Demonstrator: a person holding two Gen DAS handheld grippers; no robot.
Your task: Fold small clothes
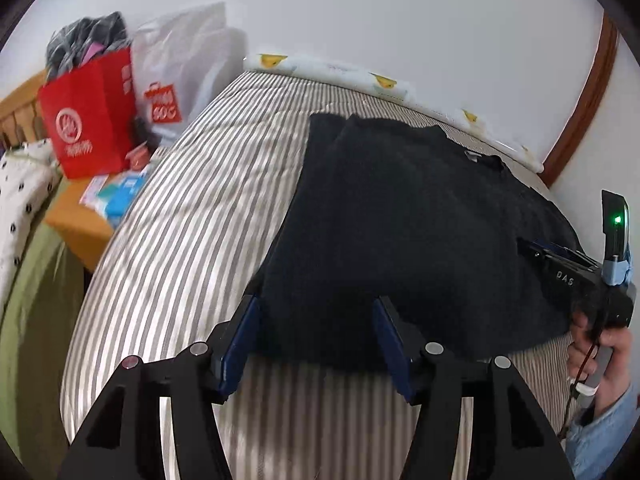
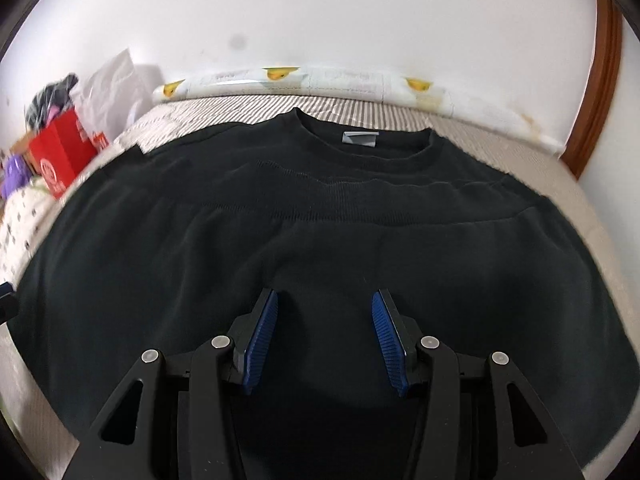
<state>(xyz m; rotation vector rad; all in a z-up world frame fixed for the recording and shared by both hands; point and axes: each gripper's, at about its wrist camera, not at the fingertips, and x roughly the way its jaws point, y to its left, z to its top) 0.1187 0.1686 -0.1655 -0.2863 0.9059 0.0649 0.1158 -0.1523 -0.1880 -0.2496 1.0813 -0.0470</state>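
A black sweater [image 1: 400,220] lies flat on the striped bed cover [image 1: 192,220], with its lower part folded up toward the collar. In the right wrist view the sweater [image 2: 320,208] fills the middle, and its grey neck label [image 2: 360,139] faces up at the far side. My left gripper [image 1: 316,308] stands open over the sweater's near left edge, its blue pads apart and pressing nothing. My right gripper [image 2: 325,296] is open above the folded cloth, nothing pinched. At the right of the left wrist view, a hand [image 1: 604,356] holds the right tool.
A red paper bag [image 1: 92,120] and a white plastic bag [image 1: 180,72] stand on a wooden side table [image 1: 76,216] left of the bed. A bumper with yellow prints [image 1: 328,68] runs along the white wall. A wooden door frame [image 1: 580,112] is at the right.
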